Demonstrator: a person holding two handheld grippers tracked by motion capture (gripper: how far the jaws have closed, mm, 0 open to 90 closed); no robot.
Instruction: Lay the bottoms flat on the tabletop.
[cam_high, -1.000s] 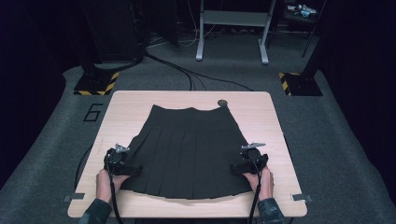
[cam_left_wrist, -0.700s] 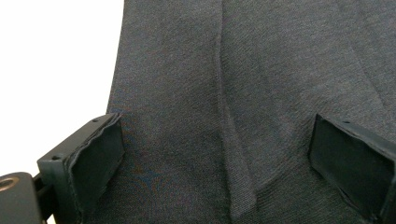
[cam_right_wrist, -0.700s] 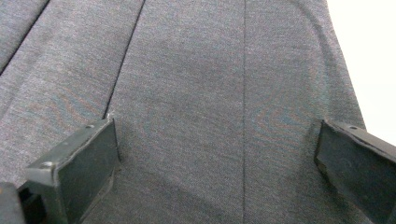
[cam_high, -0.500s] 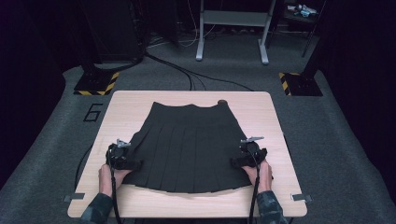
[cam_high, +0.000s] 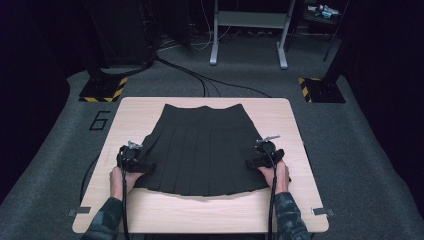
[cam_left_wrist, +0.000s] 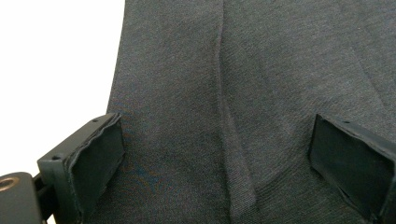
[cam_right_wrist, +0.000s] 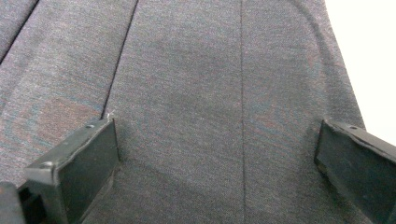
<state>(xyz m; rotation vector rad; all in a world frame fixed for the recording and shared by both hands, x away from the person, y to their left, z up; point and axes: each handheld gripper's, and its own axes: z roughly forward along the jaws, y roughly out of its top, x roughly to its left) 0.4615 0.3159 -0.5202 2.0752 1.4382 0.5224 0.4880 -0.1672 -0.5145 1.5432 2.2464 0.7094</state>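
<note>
1. A dark pleated skirt (cam_high: 200, 150) lies flat on the wooden table (cam_high: 300, 210), waistband far, hem near.
2. The left gripper (cam_high: 131, 159) sits at the skirt's left edge, jaws spread wide over the cloth, gripping nothing.
3. The right gripper (cam_high: 266, 156) mirrors it at the right edge, equally wide, empty.
4. The matched placement probably prepares a two-sided pinch to fold or lift evenly.
</note>
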